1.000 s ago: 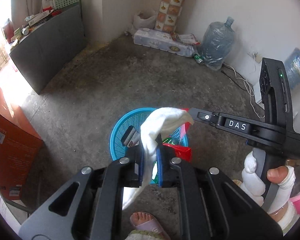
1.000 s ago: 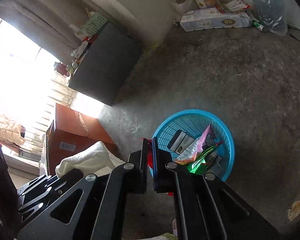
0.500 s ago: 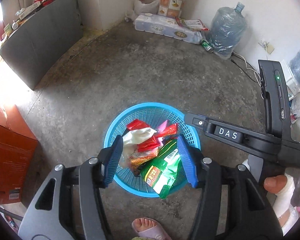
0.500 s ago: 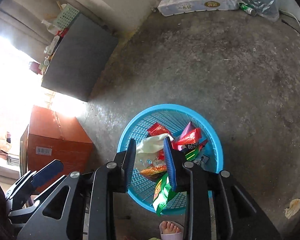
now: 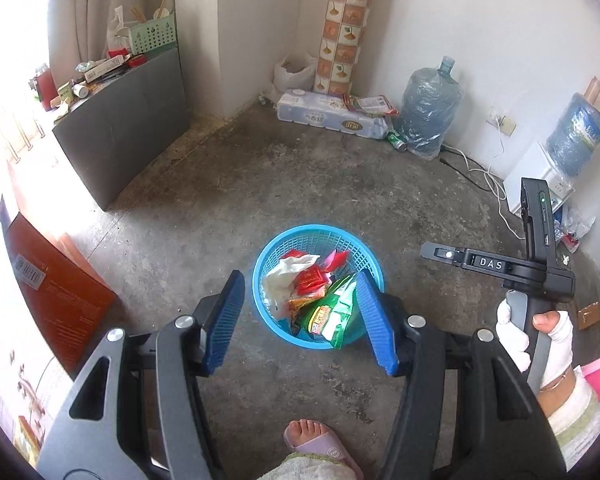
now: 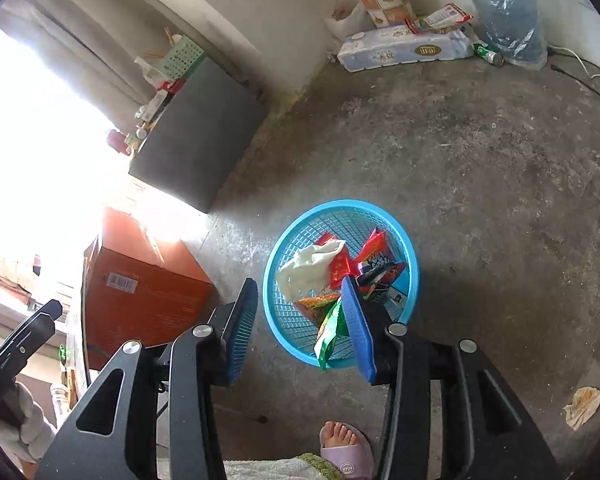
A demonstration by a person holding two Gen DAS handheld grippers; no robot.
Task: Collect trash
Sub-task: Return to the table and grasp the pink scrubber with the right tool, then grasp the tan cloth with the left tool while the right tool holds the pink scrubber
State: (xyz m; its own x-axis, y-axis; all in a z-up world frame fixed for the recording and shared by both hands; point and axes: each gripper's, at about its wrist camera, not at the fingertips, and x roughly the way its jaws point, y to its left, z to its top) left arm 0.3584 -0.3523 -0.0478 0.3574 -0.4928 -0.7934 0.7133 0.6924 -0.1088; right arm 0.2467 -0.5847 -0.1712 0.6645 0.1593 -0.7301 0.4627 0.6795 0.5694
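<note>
Opening, empty fingers (image 5: 236,312) of both grippers over blue basket (image 5: 278,240) on stained concrete floor (image 5: 320,184).

A round blue plastic mesh basket (image 5: 269,257) stands upright on the bare concrete floor. Inside lies a crumpled white cloth (image 5: 285,276) on the left side, beside red snack wrappers (image 5: 311,279), an orange packet (image 5: 300,303) and a green-and-white snack bag (image 5: 332,312) that leans over the near rim. A crumpled scrap of paper (image 6: 583,406) lies on the floor, well apart from the basket.
</note>
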